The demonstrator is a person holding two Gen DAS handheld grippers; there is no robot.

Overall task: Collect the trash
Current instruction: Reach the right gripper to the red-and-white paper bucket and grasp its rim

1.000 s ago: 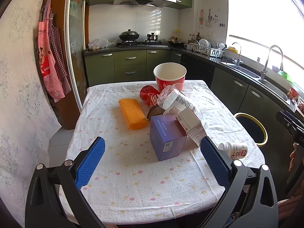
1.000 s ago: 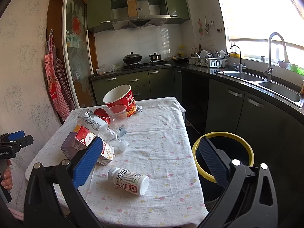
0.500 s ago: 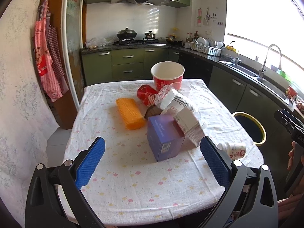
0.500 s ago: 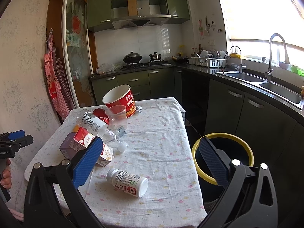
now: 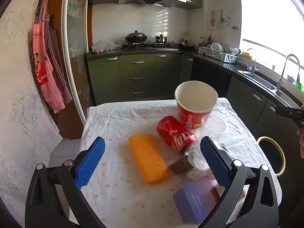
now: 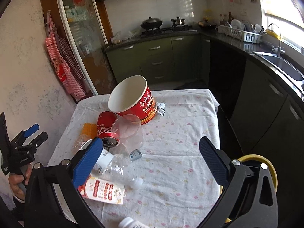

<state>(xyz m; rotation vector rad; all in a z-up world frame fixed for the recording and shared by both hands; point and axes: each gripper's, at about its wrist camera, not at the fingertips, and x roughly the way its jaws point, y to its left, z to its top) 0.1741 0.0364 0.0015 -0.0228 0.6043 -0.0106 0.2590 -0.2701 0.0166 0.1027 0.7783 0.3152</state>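
Above table [image 5: 114, 117]: both grippers [image 5: 152, 159] [image 6: 152, 161] wide apart, unladen; red can [image 5: 175, 134] between.

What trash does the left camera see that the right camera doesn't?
Only the left wrist view shows the purple box and the whole orange ridged pad. Only the right wrist view shows the clear plastic bottle, the flattened carton and the small white bottle. Both show the red paper bucket, the red cola can, the clear cup and the yellow-rimmed bin.

Glossy metal can [image 5: 175, 134], cloth tablecloth [image 5: 117, 188]
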